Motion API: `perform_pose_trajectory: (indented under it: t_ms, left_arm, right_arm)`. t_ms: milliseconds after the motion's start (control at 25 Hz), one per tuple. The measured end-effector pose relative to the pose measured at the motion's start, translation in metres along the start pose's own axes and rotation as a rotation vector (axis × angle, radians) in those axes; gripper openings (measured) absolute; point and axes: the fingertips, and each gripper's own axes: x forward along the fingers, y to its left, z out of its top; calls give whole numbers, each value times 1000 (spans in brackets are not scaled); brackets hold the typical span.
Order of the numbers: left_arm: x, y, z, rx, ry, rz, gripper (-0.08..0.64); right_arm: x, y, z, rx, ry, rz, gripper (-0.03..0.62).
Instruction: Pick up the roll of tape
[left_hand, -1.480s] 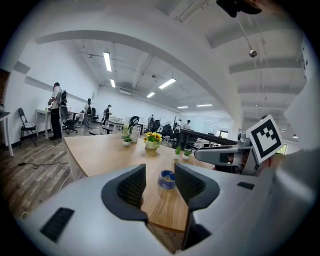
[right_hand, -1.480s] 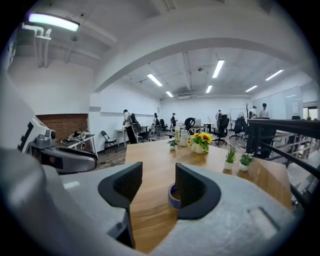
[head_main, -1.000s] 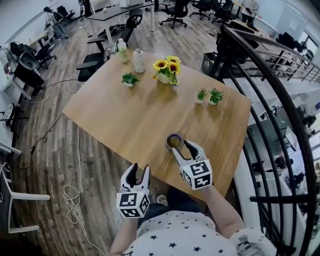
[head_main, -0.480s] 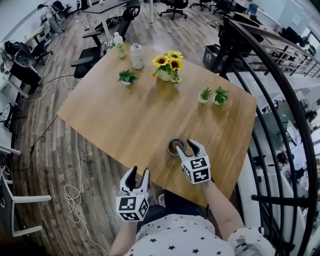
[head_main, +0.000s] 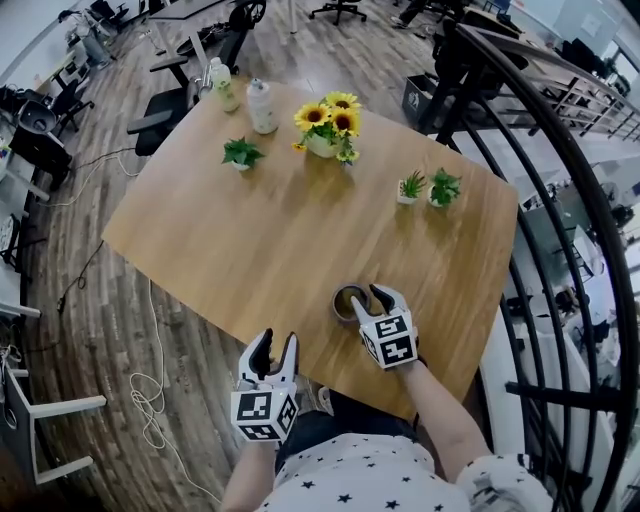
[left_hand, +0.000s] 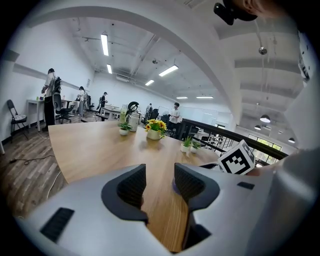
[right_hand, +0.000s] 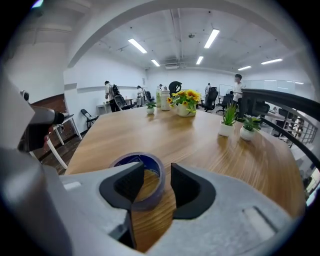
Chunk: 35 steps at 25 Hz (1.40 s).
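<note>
The roll of tape (head_main: 345, 301) lies flat on the wooden table (head_main: 270, 230) near its front edge; it is a bluish ring with a dark core. My right gripper (head_main: 367, 297) is down at the roll. In the right gripper view the roll (right_hand: 141, 166) has its near right wall between the jaws: the left jaw sits over the ring, the right jaw outside it. The right gripper (right_hand: 152, 176) is closing, and a gap still shows beside the right pad. My left gripper (head_main: 272, 346) hovers open and empty at the table's front edge, left of the roll.
At the far side of the table stand a pot of sunflowers (head_main: 328, 125), two bottles (head_main: 261, 104), a small plant (head_main: 239, 153) and two more small plants (head_main: 430, 187). A dark curved railing (head_main: 560, 200) runs along the right. Office chairs and cables lie beyond on the floor.
My right gripper has sunk onto the tape roll, with its jaws now either side of the roll's wall. The left gripper has drifted a little forward toward the table edge.
</note>
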Motion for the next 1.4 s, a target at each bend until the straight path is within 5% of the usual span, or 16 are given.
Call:
perform_pose_trajectory:
  t_ms: [560,1400]
  left_arm:
    - [16,-2,0,-8,9,-19,173]
    - [-20,-14,0,-11,-42,-11,173]
  right_arm:
    - [14,-4,-8,-17,57,-15,67]
    - [-29,8,13,-91,-50,-61,61]
